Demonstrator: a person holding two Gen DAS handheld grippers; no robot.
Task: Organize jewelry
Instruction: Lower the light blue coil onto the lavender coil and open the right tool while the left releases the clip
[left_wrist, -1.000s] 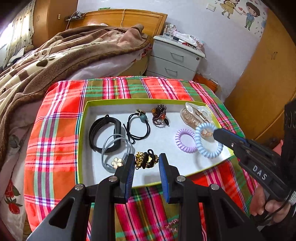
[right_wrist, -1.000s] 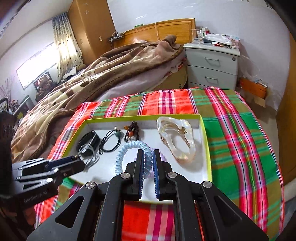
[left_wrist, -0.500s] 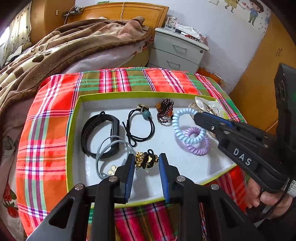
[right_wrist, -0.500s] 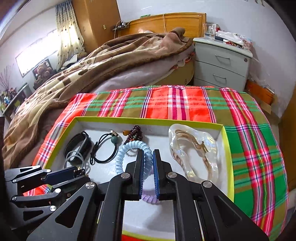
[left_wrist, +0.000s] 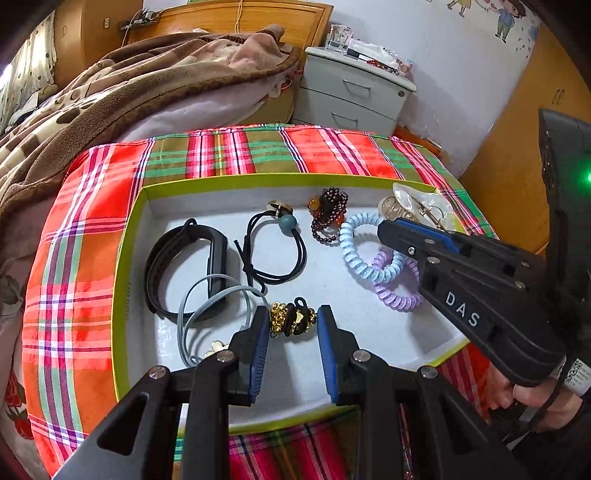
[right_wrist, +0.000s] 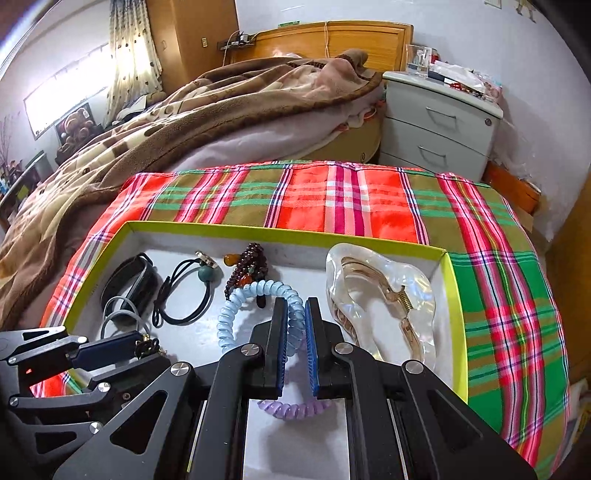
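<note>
A tray (left_wrist: 129, 236) lies on a checked cloth (left_wrist: 81, 229). In it, from left to right along the far side: a wristband (left_wrist: 184, 269), a cord hair tie (left_wrist: 277, 251), a bead bracelet (left_wrist: 327, 218), a hair claw (right_wrist: 380, 299). A coil hair tie (left_wrist: 365, 254) overlaps another coil (left_wrist: 397, 291). Nearer lies a beaded scrunchie (left_wrist: 293, 319). Behind the cloth stand a bed (right_wrist: 184, 122) and a nightstand (right_wrist: 439, 125).

My left wrist camera looks steeply down along its fingers, close over the near left of the tray (left_wrist: 127, 236); my right wrist camera does likewise over its near right (right_wrist: 456, 295); both share the tray interior, plaid cloth (left_wrist: 92, 206) and bed (right_wrist: 184, 110).
</note>
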